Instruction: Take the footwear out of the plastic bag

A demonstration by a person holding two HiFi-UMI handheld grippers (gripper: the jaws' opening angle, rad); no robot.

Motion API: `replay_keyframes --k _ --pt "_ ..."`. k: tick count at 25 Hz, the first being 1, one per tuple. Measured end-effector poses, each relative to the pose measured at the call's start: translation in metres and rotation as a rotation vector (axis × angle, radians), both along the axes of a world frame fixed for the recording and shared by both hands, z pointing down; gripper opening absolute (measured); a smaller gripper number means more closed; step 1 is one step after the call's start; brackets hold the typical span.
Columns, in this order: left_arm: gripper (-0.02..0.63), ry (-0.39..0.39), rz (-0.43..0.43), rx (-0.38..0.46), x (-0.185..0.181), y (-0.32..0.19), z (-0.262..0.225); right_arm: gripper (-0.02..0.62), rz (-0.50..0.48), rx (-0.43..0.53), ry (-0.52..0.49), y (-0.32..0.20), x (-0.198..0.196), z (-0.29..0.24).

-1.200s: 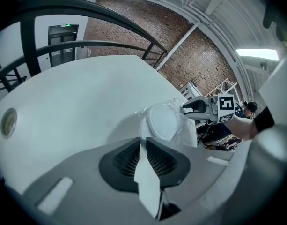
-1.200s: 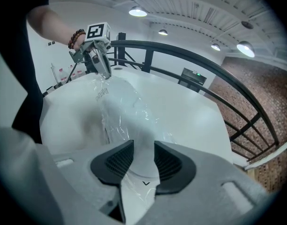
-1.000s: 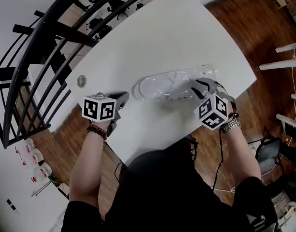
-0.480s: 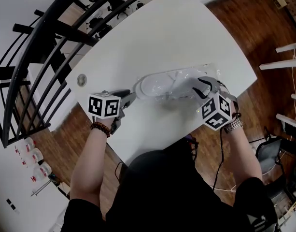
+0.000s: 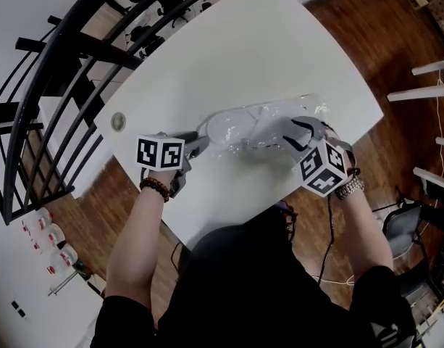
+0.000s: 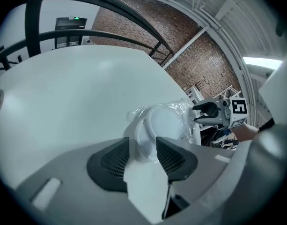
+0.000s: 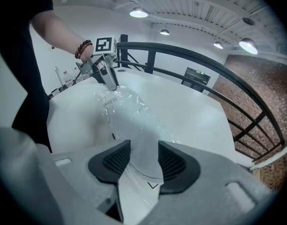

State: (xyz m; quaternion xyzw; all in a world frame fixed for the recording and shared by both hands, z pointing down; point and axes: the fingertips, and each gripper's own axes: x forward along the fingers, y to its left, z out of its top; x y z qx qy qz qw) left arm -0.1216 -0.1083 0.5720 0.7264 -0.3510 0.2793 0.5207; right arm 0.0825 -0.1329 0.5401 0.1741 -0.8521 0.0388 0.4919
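Jaws opening, left hand-held gripper [image 5: 195, 148] and right hand-held gripper [image 5: 297, 132] straddle opposite ends of the shoe [image 5: 240, 127]; clamp shoe left, plastic bag [image 5: 308, 110] right.

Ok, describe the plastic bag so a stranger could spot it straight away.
Start at the white table. Near its front edge lies the plastic bag, with a white shoe inside. It is clear and crinkled, unlike the small round disc further left.
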Motion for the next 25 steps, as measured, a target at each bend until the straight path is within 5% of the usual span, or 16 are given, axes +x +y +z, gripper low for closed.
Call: replay_keyframes --k 12,25 --pt "0.080 0.053 -0.055 0.012 0.002 -0.003 -0.010 0.167 -0.001 -0.020 -0.007 0.005 0.002 0.009" --pt "0.064 0.037 -0.178 0.048 -0.044 0.007 -0.023 0.169 0.036 -0.019 0.026 0.002 0.011 0.014"
